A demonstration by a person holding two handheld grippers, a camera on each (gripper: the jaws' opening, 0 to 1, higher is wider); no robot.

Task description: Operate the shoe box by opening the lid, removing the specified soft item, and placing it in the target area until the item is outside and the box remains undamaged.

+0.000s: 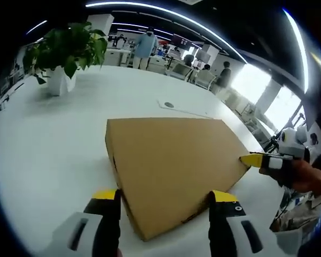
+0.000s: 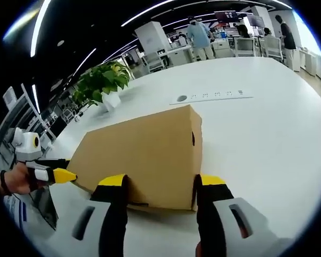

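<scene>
**A:** So where's the plain brown cardboard shoe box (image 1: 174,168) at? Lid up yet?

**B:** Nope, shut, sitting flat on the big white round table (image 1: 48,144). Left gripper (image 1: 166,206) has its yellow-tipped jaws spread wide around the near corner, not squeezing it.

**A:** And the other one?

**B:** Right gripper (image 2: 159,188) is spread too, straddling the opposite end of the box. My guess: one at each end to steady it and find the lid edge. Soft item's presumably inside. Potted green plant (image 2: 102,80) sits well apart.

White table (image 1: 53,144): shoe box (image 1: 171,160), potted plant (image 1: 64,56)
</scene>
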